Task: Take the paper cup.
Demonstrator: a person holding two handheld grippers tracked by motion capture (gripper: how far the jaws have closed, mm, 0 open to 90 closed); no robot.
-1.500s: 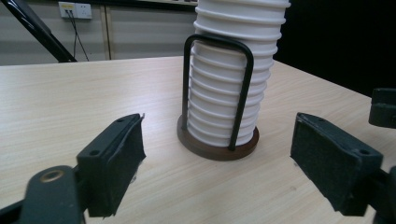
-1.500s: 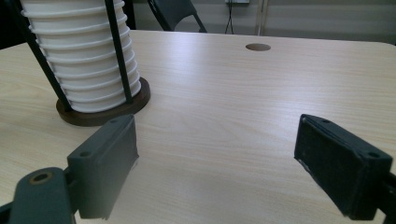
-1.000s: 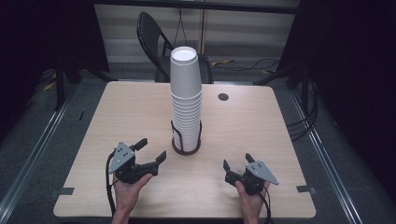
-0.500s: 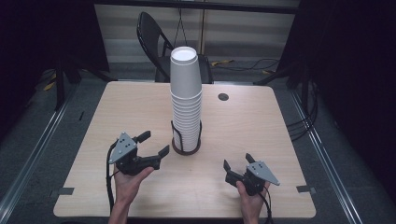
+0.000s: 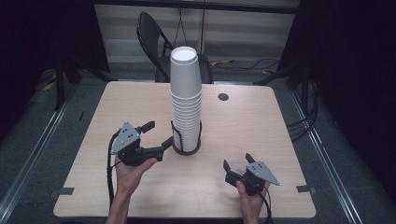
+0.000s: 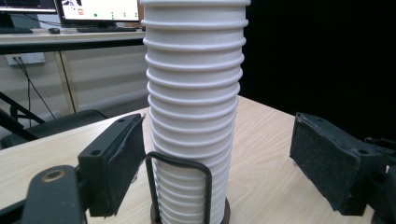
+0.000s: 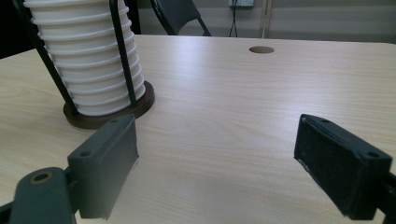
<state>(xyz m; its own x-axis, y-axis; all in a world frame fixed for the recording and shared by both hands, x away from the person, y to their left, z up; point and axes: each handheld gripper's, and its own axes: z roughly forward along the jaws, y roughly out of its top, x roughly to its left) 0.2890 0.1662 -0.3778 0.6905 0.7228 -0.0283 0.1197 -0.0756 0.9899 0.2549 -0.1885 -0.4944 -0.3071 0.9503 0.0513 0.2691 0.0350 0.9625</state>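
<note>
So far nothing has been lifted: the stack of white paper cups (image 5: 186, 100) stands whole and upright in its wire holder (image 5: 186, 138) on a dark round base, near the middle of the wooden table (image 5: 261, 135). The left gripper (image 5: 157, 134) is raised off the table and points at the lower part of the stack, its jaws wide apart; in the left gripper view the cups (image 6: 194, 112) rise straight ahead, just beyond and between the two padded jaws, which do not touch them. The right gripper (image 5: 237, 164) sits low near the table's front edge, its jaws also spread and holding nothing; from it the holder and cups (image 7: 88, 60) lie ahead and off to its left, well apart. Judging by this, the work is at its very start: the approach is under way on the left side, while grasping a cup, freeing it from the stack and setting it anywhere all remain to be done.
</note>
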